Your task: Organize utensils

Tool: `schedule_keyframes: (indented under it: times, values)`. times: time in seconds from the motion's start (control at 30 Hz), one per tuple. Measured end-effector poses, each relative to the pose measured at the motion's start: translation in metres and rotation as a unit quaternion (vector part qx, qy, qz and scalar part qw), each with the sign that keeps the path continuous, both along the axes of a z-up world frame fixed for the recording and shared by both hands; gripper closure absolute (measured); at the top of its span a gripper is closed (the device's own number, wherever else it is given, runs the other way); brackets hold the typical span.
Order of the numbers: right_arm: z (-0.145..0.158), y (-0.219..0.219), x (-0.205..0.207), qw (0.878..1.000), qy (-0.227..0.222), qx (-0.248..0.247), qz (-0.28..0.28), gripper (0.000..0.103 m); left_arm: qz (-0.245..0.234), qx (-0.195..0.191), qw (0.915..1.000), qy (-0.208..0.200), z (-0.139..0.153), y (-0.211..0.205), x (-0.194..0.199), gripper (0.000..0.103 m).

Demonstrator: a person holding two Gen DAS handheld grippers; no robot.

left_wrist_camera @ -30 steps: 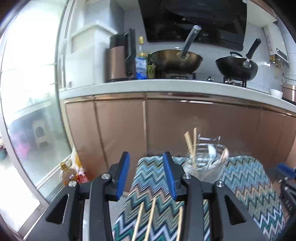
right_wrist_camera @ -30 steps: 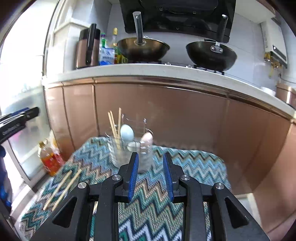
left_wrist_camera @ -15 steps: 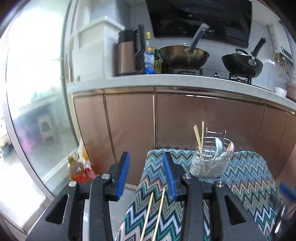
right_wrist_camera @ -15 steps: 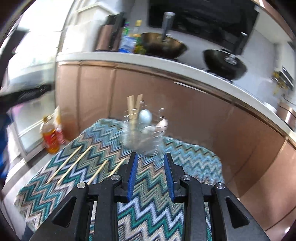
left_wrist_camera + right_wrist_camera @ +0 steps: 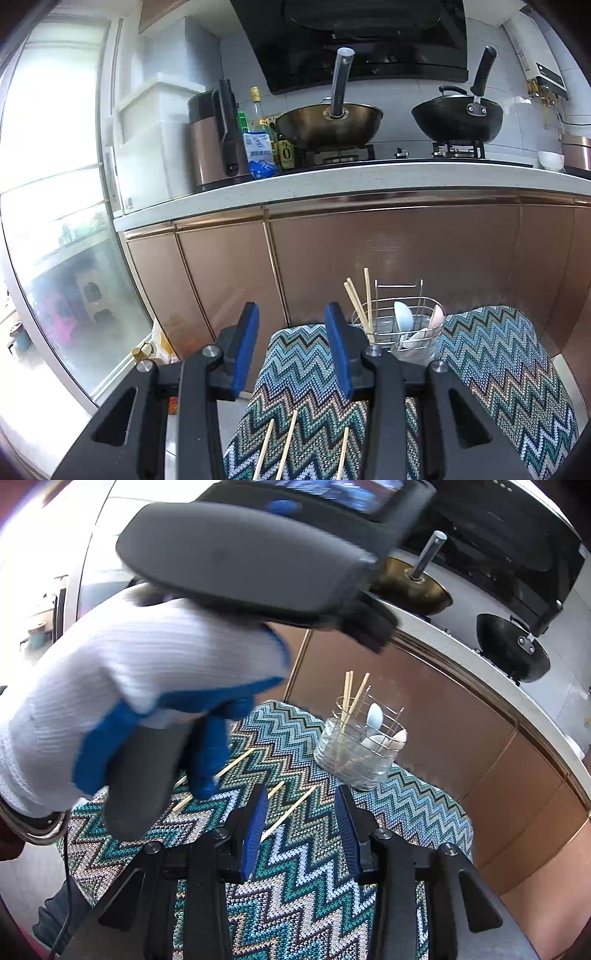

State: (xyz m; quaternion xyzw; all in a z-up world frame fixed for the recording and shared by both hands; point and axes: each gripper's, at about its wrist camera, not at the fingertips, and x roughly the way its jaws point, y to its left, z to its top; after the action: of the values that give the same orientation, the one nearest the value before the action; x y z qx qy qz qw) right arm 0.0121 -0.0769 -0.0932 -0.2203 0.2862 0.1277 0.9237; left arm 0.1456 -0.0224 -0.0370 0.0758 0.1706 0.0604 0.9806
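A wire utensil holder (image 5: 402,325) (image 5: 364,742) stands at the far end of a zigzag-patterned cloth (image 5: 498,369) (image 5: 314,886). It holds three wooden chopsticks and pale spoons. Several loose chopsticks (image 5: 284,443) (image 5: 290,814) lie flat on the cloth. My left gripper (image 5: 291,317) is open and empty, above the cloth's near left part, with chopsticks just below it. My right gripper (image 5: 301,794) is open and empty, over a loose chopstick, short of the holder.
The gloved hand holding the left gripper body (image 5: 140,686) fills the upper left of the right wrist view. Copper cabinets (image 5: 369,251) stand close behind the cloth. Two woks (image 5: 328,122) sit on the stove. A bottle (image 5: 142,356) stands on the floor at left.
The right gripper tilted down and left toward the loose chopsticks, and the left hand came into its view. The left gripper shifted so the holder sits closer to its centre. Both stay open.
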Motion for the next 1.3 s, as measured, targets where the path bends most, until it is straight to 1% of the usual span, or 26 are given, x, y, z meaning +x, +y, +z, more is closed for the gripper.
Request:
schedule_keyframes:
  times: [0.27,0.5,0.57,0.73,0.9,1.03,1.13,1.17,1.3]
  values:
    - [-0.006,0.006,0.007,1.0,0.019,-0.004,0.012,0.059,-0.005,0.001,1.0,0.0,-0.003,-0.004,0.008,0.068]
    - [-0.012,0.011,0.009,0.999,0.032,-0.011,0.018,0.055,-0.003,0.001,1.0,-0.007,-0.004,-0.004,0.008,0.068]
    - [-0.013,0.012,0.01,0.999,0.034,-0.013,0.019,0.05,-0.001,0.0,0.9999,-0.01,-0.003,-0.003,0.008,0.068]
    - [-0.014,0.015,0.009,0.999,0.036,-0.018,0.021,0.049,0.0,0.003,0.9998,-0.018,-0.004,-0.002,0.005,0.067]
    - [-0.015,0.018,0.007,0.999,0.034,-0.028,0.019,0.044,0.009,0.004,0.9996,-0.028,-0.003,0.0,0.002,0.067]
    - [-0.017,0.019,0.011,0.999,0.033,-0.036,0.018,0.039,0.014,0.006,0.9993,-0.035,-0.002,0.001,0.0,0.065]
    - [-0.018,0.02,0.012,0.998,0.029,-0.046,0.019,0.032,0.02,0.009,0.9988,-0.043,-0.002,0.002,-0.002,0.063]
    - [-0.018,0.021,0.012,0.998,0.028,-0.049,0.019,0.028,0.021,0.011,0.9986,-0.047,-0.002,0.002,-0.003,0.063]
    - [-0.021,0.023,0.014,0.998,0.032,-0.057,0.024,0.024,0.023,0.017,0.9979,-0.058,-0.001,0.001,-0.006,0.062]
